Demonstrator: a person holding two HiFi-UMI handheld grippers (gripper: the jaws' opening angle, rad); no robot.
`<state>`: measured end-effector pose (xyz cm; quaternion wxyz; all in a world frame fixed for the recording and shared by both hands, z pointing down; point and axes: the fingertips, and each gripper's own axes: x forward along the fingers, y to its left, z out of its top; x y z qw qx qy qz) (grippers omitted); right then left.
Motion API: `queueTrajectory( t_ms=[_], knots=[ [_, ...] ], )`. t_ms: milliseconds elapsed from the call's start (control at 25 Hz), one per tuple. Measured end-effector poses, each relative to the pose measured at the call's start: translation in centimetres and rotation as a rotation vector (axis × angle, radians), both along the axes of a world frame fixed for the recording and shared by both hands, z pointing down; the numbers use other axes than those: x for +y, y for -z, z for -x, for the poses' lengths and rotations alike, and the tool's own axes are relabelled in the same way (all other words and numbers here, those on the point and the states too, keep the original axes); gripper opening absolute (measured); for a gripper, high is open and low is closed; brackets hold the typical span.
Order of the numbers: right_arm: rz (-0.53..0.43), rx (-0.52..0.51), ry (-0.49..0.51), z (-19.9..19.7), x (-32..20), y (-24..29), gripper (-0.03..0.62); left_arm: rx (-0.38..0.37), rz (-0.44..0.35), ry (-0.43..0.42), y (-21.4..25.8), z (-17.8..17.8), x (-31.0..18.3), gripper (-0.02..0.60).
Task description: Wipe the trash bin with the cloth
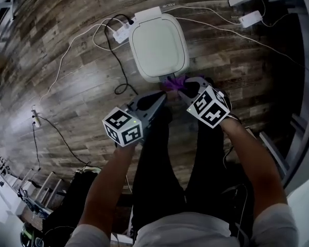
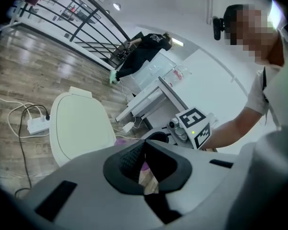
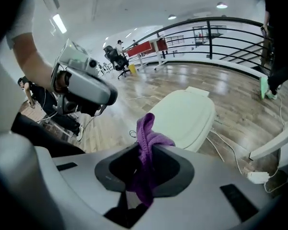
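Cloth (image 1: pixel 172 82), purple and bunched, is hanging in the right gripper (image 1: pixel 185 89) in the head view, just short of the trash bin (image 1: pixel 158 45). The bin is standing on the wood floor at 12 o'clock from both tools, its white lid down. The lid's long axis is running from 12 to 6, with the hinge at the far end. The right gripper is sitting nearer the bin's near edge. The left gripper (image 1: pixel 161 96) is waiting just beside it, at about 8 o'clock. White and black cables (image 1: pixel 110 60) and a power strip (image 1: pixel 122 32) are lying at the bin's 9 to 10 o'clock, clear of the lid.

Left gripper view: its jaws are resting together, pinching nothing. The bin is showing at 10 o'clock beyond them.

Right gripper view: the jaws are clamping the cloth, which is sticking up past the tips and trailing down between them. The bin lid is lying at 1 o'clock, close ahead, with nothing in between. My judgement: the cloth-bearing tool is needing only a short push forward and down to reach the lid.
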<state>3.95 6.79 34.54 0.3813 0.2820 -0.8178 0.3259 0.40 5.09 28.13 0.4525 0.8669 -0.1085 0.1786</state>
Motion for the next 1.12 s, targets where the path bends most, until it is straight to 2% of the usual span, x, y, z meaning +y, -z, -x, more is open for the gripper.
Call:
queueTrajectory(
  t_ms=[160,400,520,680,920,1120],
  knots=[
    [-0.063,-0.031,-0.105,-5.0,-2.3,-0.4,0.089,-0.064,-0.040,0.016,-1.3,-2.7,-0.4,0.005],
    [-0.126,-0.070,-0.200,-11.9,-6.0,-2.6,0.089,-0.212,-0.136,0.046,-4.1,-5.2,-1.6,0.003],
    [-0.144,-0.065,-0.241,-15.7,-8.0,-4.3,0.089,-0.248,-0.173,0.080,-4.9,-6.4,-3.0,0.005],
    [-0.158,-0.061,-0.346,-19.8,-10.3,-6.6,0.089,-0.274,-0.207,0.067,-5.9,-7.7,-3.7,0.005],
    [-0.239,-0.110,-0.452,-21.7,-13.2,-9.0,0.089,-0.303,-0.270,-0.019,-8.2,-8.1,-4.2,0.005],
    [-0.313,-0.183,-0.443,-20.1,-14.1,-9.5,0.089,-0.329,-0.340,-0.095,-10.4,-8.0,-4.5,0.004]
  ],
)
